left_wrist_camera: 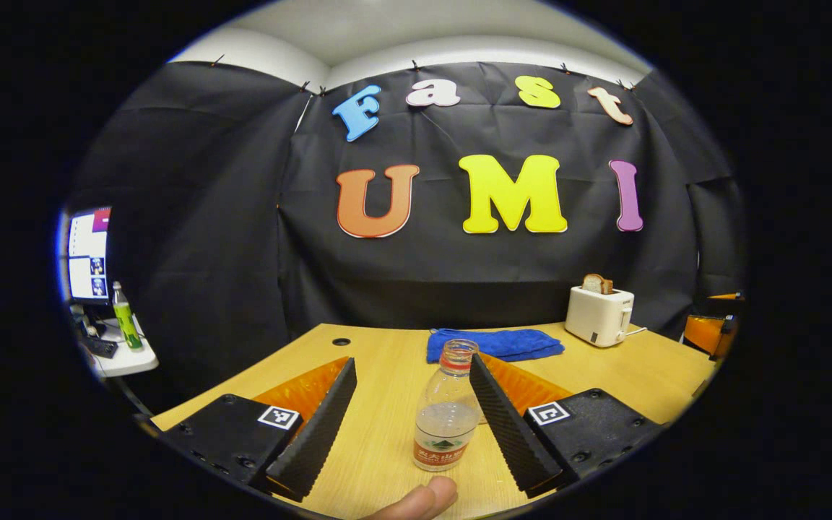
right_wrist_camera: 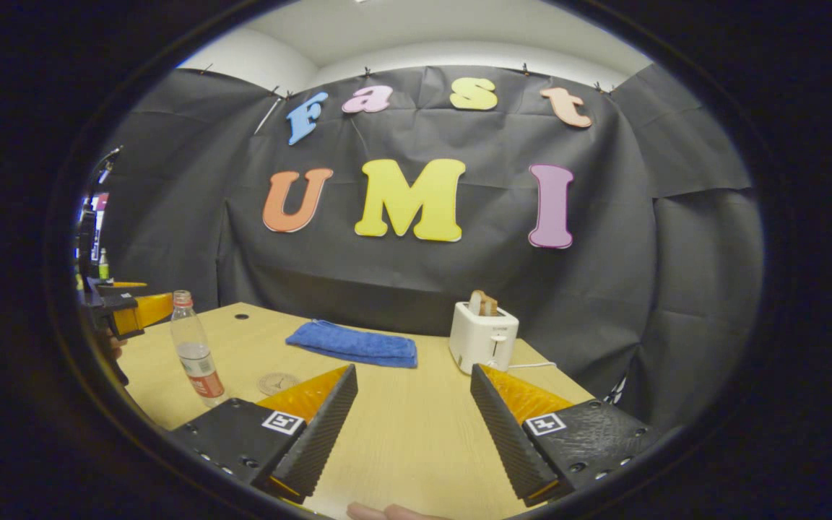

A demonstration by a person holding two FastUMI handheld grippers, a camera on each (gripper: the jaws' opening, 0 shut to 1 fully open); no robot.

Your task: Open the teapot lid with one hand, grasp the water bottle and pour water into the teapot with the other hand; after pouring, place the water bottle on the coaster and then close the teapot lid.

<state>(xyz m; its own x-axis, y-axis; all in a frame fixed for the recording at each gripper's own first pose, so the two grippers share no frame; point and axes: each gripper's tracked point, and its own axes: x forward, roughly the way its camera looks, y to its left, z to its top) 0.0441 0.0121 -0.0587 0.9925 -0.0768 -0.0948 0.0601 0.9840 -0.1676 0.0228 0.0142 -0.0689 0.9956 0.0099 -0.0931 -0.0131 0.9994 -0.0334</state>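
My left gripper [left_wrist_camera: 416, 426] is spread; the water bottle [left_wrist_camera: 447, 415] stands upright on the tabletop [left_wrist_camera: 387, 361] between its fingers, untouched. My right gripper [right_wrist_camera: 414, 433] is spread, holding nothing. The coaster [right_wrist_camera: 277, 382] lies beside the bottle.

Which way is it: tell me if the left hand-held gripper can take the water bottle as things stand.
Probably yes. The left hand-held gripper is open, and the water bottle stands upright on the table between its fingers, closer to the right-hand one. Nothing blocks it.
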